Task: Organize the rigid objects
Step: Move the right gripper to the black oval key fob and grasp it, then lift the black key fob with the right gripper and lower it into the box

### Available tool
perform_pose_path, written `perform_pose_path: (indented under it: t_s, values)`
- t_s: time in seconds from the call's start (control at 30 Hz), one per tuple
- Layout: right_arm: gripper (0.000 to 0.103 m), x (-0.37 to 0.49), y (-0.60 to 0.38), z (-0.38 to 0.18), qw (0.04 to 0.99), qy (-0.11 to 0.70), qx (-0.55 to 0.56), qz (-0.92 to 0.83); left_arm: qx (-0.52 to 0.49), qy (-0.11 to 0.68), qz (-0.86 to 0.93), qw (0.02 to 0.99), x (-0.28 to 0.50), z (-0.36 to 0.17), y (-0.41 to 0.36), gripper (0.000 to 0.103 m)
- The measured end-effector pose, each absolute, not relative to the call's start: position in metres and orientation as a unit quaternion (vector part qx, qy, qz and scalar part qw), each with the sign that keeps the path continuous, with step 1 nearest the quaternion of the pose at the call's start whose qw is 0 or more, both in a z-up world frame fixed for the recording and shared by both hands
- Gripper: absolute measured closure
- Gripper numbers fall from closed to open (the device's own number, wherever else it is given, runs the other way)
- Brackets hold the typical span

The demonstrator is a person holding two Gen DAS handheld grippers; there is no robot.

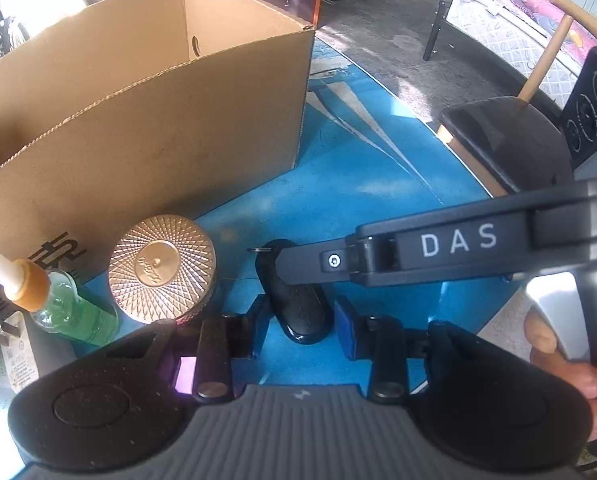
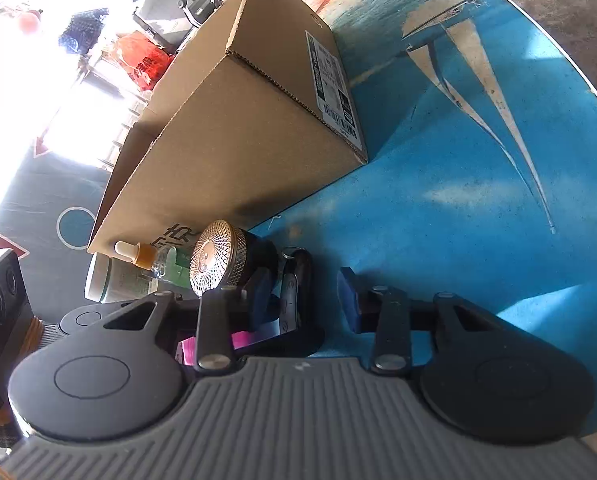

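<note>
The blue desk [image 1: 378, 184] carries an open cardboard box [image 1: 146, 120]. At the box's 6 o'clock stand a jar with a copper lid [image 1: 162, 266] and a green bottle [image 1: 74, 312]. The black key fob [image 1: 298, 304] lies between the left tool's [image 1: 300, 326] parted, non-touching pads. The right tool's [image 2: 304, 298] jaws stand apart beside it.

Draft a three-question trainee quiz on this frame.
1. True or false: the cardboard box is open at the top.
2. What lies between the left gripper's fingers? A) a black key fob B) a spoon C) a mug
3. Fill in: the blue table is printed with a ____.

Key: 1 true; 2 A; 3 sailboat.
</note>
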State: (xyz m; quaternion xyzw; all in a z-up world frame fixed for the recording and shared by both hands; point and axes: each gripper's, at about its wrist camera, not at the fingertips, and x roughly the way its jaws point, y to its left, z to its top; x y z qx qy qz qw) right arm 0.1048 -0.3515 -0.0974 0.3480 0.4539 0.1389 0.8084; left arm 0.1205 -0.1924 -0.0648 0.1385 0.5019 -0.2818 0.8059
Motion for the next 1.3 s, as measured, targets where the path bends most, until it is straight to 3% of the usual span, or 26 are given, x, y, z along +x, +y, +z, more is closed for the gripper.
perform_pose_path:
  t_s: [0.5,0.93,1.3]
  values:
    - [0.086,0.105,-0.346,-0.095,0.818,0.447,0.332,0.144,0.152,0.479,-0.293,0.814,0.115,-0.067,-0.197,0.069]
    - [0.088,0.101,-0.343,-0.100,0.810,0.444,0.357,0.137,0.147,0.471,-0.302,0.815,0.113,-0.060,-0.192,0.071]
    - [0.088,0.066,-0.341,-0.044,0.849,0.389,0.332,0.134,0.151,0.406,-0.327,0.840,0.080,-0.009,-0.184,0.071]
